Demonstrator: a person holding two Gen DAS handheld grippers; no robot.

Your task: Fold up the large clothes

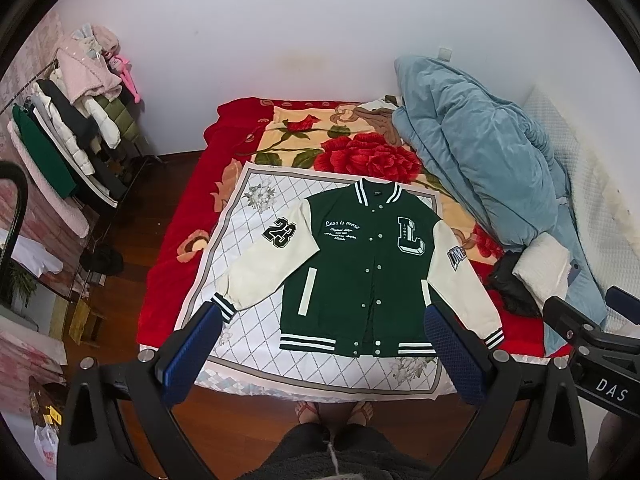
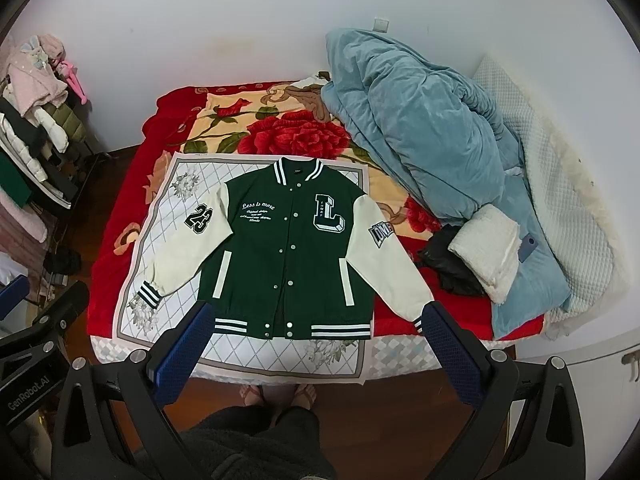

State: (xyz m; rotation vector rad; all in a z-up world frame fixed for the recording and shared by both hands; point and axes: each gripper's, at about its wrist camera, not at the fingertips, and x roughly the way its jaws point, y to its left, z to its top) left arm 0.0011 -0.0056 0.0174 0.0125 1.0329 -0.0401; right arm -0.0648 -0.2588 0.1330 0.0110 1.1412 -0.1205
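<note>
**Two cameras look down at the bed**

Each camera sits on a gripper, up high at the foot of the bed [image 1: 168,292], looking forward and down, not close. The left one stands more to the left. Both see the jacket [image 1: 360,264] [image 2: 288,248], blue quilt [image 1: 480,160] and wall.

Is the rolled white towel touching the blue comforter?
Touching. The right wrist view shows the white towel lying directly against the blue comforter, no gap.
</note>
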